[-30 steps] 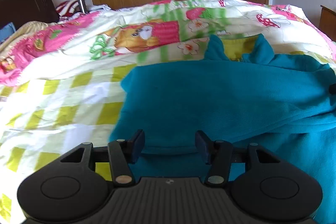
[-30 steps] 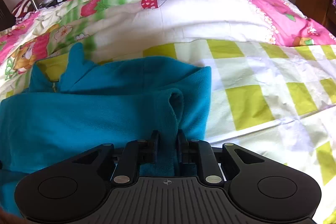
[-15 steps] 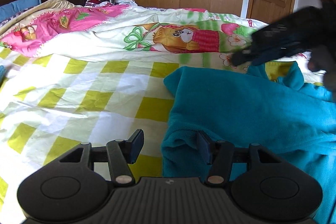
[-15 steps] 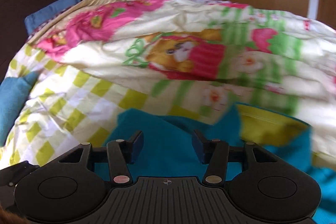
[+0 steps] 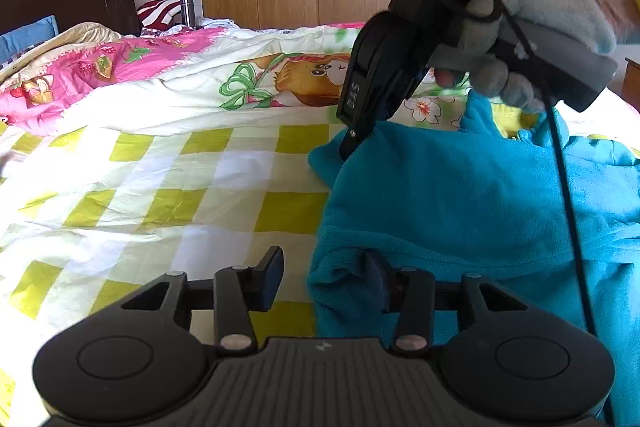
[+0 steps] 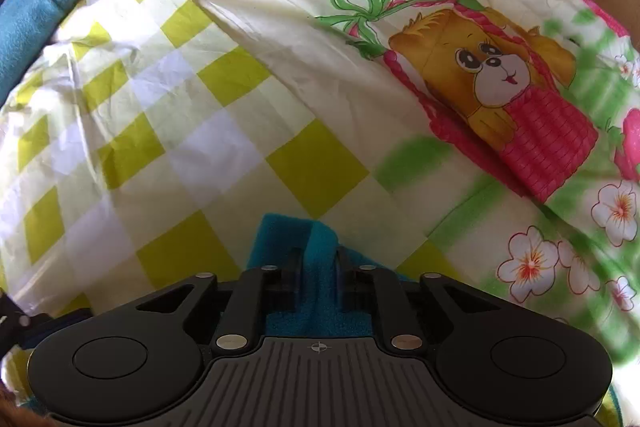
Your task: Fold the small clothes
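Teal fleece (image 5: 460, 195) on bed (image 5: 168, 179): right tongs (image 6: 318, 263) clenched on its far corner, apparently to fold it over; left tongs (image 5: 324, 277) released, straddling its near edge.

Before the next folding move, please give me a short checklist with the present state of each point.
1. Right gripper shut on the teal fleece garment: ok.
2. Left gripper holds the near corner: not ok; it is open, fabric lies between the fingers.
3. Garment lies flat on the quilt: not ok; the edges are bunched.
4. Cable of the right gripper is off the cloth: cannot tell.
5. Quilt to the left free for the fold: ok.
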Motion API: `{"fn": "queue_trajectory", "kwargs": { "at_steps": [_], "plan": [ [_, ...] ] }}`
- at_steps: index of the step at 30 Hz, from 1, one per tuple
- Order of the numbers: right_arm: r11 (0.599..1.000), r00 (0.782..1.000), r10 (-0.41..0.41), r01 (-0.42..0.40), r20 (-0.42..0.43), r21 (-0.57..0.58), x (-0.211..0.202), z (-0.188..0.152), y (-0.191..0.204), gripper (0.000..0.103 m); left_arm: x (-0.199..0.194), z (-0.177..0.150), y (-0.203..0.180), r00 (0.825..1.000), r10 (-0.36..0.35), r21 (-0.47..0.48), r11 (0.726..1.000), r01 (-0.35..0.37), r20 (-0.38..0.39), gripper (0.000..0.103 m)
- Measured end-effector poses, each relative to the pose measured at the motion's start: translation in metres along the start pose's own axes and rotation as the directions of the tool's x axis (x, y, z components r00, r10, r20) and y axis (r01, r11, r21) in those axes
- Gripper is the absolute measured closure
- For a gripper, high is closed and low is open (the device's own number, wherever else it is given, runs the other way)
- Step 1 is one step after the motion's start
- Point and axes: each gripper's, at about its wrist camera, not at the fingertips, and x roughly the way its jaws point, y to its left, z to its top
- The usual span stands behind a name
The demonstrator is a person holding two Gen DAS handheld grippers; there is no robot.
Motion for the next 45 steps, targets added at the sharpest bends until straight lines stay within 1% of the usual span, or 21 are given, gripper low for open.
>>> {"fn": "queue_trajectory", "kwargs": {
  "at_steps": [2, 3, 4, 9, 12, 14, 16, 19, 22, 23, 26, 30, 32, 33, 34, 35, 37, 38, 40, 43, 45],
  "plan": [
    [1.000, 1.000, 0.007, -0.007, 0.015, 0.011, -0.012, 0.002, 0.002, 0.093, 0.003, 0.004, 0.002, 1.000, -0.004, -0.018, 1.000, 0.004, -0.010, 0.048],
    [0.999, 0.999, 0.018, -0.019, 0.028, 0.031, -0.020, 0.002, 0.002, 0.093, 0.003, 0.006, 0.004, 1.000, -0.024, -0.030, 0.999, 0.023, -0.017, 0.065],
    [0.998, 0.999, 0.030, -0.032, 0.043, 0.059, -0.027, 0.002, 0.000, 0.093, 0.001, 0.009, 0.005, 0.999, -0.041, -0.050, 0.998, 0.040, -0.025, 0.075],
    [0.958, 0.982, 0.050, -0.098, 0.181, 0.268, -0.051, 0.005, -0.022, 0.094, -0.026, 0.010, 0.004, 1.000, -0.009, -0.131, 0.991, 0.012, 0.023, 0.078],
    [0.927, 0.985, 0.042, -0.100, 0.166, 0.362, -0.014, 0.006, -0.019, 0.093, -0.018, 0.001, -0.004, 0.999, -0.021, -0.123, 0.992, 0.017, -0.031, 0.079],
    [0.930, 0.995, -0.027, -0.010, 0.096, 0.369, 0.026, 0.007, -0.006, 0.090, -0.013, -0.005, -0.009, 0.999, -0.014, -0.098, 0.995, 0.009, -0.048, 0.079],
    [0.941, 0.988, -0.081, 0.032, 0.129, 0.338, 0.044, 0.008, 0.008, 0.088, -0.014, -0.005, -0.009, 0.999, 0.022, -0.066, 0.997, -0.025, -0.038, 0.078],
    [0.943, 0.975, -0.115, 0.048, 0.188, 0.328, 0.035, 0.021, 0.013, 0.088, -0.022, 0.001, 0.002, 0.998, 0.064, -0.070, 0.995, -0.066, -0.019, 0.077],
    [0.931, 0.941, -0.143, 0.023, 0.306, 0.365, -0.006, 0.021, 0.002, 0.086, -0.038, 0.007, 0.013, 0.989, 0.144, -0.082, 0.986, -0.143, 0.014, 0.077],
    [0.925, 0.925, -0.163, 0.022, 0.342, 0.380, -0.023, 0.014, -0.002, 0.084, -0.044, 0.011, 0.017, 0.987, 0.159, -0.095, 0.983, -0.156, 0.029, 0.077],
    [0.924, 0.903, -0.187, 0.028, 0.386, 0.380, -0.060, -0.018, -0.010, 0.082, -0.060, 0.027, 0.023, 0.984, 0.142, -0.129, 0.983, -0.129, 0.103, 0.077],
    [0.919, 0.909, -0.207, 0.053, 0.361, 0.391, -0.068, -0.052, -0.015, 0.081, -0.037, 0.044, 0.009, 0.988, 0.098, -0.079, 0.993, -0.089, 0.119, 0.076],
    [0.913, 0.930, -0.163, 0.015, 0.331, 0.408, -0.055, -0.064, -0.016, 0.081, -0.005, 0.035, 0.002, 0.995, 0.098, -0.024, 0.995, -0.097, 0.019, 0.076],
    [0.913, 0.960, -0.139, 0.029, 0.243, 0.406, -0.035, -0.066, -0.014, 0.083, 0.012, 0.027, -0.001, 0.992, 0.108, 0.000, 0.994, -0.109, -0.070, 0.075],
    [0.911, 0.974, -0.146, 0.065, 0.171, 0.407, -0.016, -0.071, -0.013, 0.083, 0.027, 0.015, -0.003, 0.982, 0.112, 0.026, 0.994, -0.109, -0.152, 0.073],
    [0.913, 0.977, -0.160, 0.092, 0.142, 0.396, 0.000, -0.079, -0.013, 0.085, 0.029, 0.007, -0.004, 0.982, 0.116, 0.053, 0.993, -0.109, -0.146, 0.073],
    [0.906, 0.968, -0.166, 0.074, 0.188, 0.416, -0.005, -0.087, -0.014, 0.085, 0.014, 0.004, -0.013, 0.985, 0.147, 0.151, 0.980, -0.132, -0.091, 0.070],
    [0.881, 0.960, -0.175, 0.055, 0.217, 0.471, -0.020, -0.094, -0.015, 0.077, 0.004, 0.006, -0.015, 0.986, 0.150, 0.169, 0.976, -0.137, -0.070, 0.070],
    [0.871, 0.942, -0.176, 0.015, 0.284, 0.491, -0.053, -0.117, -0.012, 0.076, -0.017, 0.008, -0.013, 0.991, 0.123, 0.164, 0.980, -0.113, -0.052, 0.070],
    [0.879, 0.935, -0.174, 0.007, 0.308, 0.477, -0.105, -0.176, -0.001, 0.074, -0.052, -0.002, -0.010, 0.990, 0.110, 0.153, 0.984, -0.096, -0.084, 0.070],
    [0.867, 0.944, -0.184, 0.025, 0.274, 0.498, -0.132, -0.227, 0.012, 0.065, -0.074, -0.019, -0.008, 0.985, 0.101, 0.141, 0.987, -0.081, -0.141, 0.070]
  ]
}}
